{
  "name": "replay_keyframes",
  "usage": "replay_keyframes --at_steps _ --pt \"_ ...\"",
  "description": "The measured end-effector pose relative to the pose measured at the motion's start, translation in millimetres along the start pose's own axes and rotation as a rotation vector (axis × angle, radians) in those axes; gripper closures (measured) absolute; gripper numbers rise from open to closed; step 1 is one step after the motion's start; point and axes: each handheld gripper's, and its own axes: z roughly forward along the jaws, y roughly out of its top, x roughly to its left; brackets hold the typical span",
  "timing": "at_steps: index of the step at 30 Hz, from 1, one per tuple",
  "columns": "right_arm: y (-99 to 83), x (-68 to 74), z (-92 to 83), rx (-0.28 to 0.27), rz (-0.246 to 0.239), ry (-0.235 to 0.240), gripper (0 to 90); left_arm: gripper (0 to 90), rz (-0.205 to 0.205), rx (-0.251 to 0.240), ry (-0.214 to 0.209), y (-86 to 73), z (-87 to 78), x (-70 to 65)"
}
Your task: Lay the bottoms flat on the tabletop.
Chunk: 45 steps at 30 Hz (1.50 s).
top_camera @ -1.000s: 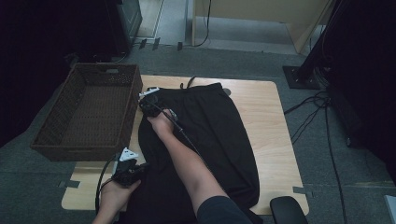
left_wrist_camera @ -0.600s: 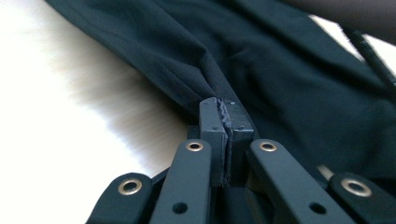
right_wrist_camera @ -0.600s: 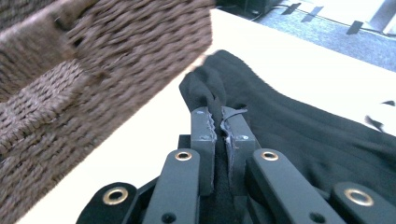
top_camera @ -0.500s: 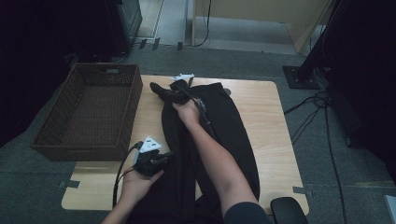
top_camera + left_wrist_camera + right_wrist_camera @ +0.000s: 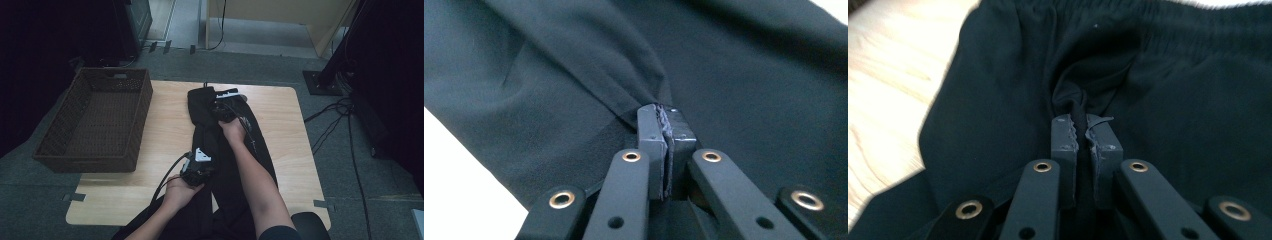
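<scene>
The black trousers (image 5: 227,150) lie down the table's (image 5: 165,130) middle, soft, light and limp. The left gripper (image 5: 196,169) and right gripper (image 5: 223,111) each pinch fabric; the elastic waistband gives a firmer hold.

No readable text anywhere.
I find no words, labels, brands or numbers on the black garment (image 5: 225,150), the basket (image 5: 95,122) or my counter (image 5: 165,130); nothing legible up close either.
</scene>
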Motion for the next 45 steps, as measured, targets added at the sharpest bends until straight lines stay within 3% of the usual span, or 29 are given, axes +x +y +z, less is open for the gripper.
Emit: replay_keyframes --at_steps 2,6,10,16,22,25,32,37,39,42,45 --pt "-2.9 2.4 5.0 0.018 -0.012 -0.006 83.5 89.0 -0.008 0.000 -0.002 -3.1 0.0 5.4" --pt "-3.0 7.6 10.7 0.001 -0.023 -0.019 83.4 89.1 -0.017 -0.003 0.013 -8.7 -6.4 17.1" --pt "-0.9 17.1 15.4 -0.005 -0.031 -0.044 83.2 89.2 -0.012 -0.002 0.055 -16.6 -17.6 32.3" --pt "6.6 35.0 26.9 -0.013 -0.031 -0.054 83.2 89.3 -0.042 0.021 0.135 -31.0 -41.8 64.7" --pt "16.4 61.9 42.0 -0.016 -0.040 -0.018 83.1 89.3 -0.075 0.050 0.217 -46.7 -65.8 91.5" --pt "20.5 79.0 50.1 -0.021 -0.040 0.012 83.0 89.3 -0.053 0.069 0.273 -54.2 -74.7 95.1" --pt "23.1 107.4 64.3 -0.061 -0.014 0.074 82.9 89.3 -0.064 0.096 0.334 -63.0 -85.9 101.1" --pt "28.3 108.1 65.7 -0.033 -0.033 0.090 83.2 89.3 -0.124 0.080 0.311 -63.7 -90.2 109.0" --pt "32.0 105.5 62.7 -0.020 -0.031 0.115 83.9 89.4 -0.140 0.043 0.293 -60.6 -94.9 107.8" --pt "37.5 101.2 54.2 -0.036 -0.028 0.131 84.1 89.6 -0.161 -0.045 0.245 -48.8 -108.9 97.6" --pt "47.8 95.7 37.6 -0.079 -0.045 0.159 84.1 89.7 -0.138 -0.114 0.201 -33.0 -119.3 79.1"
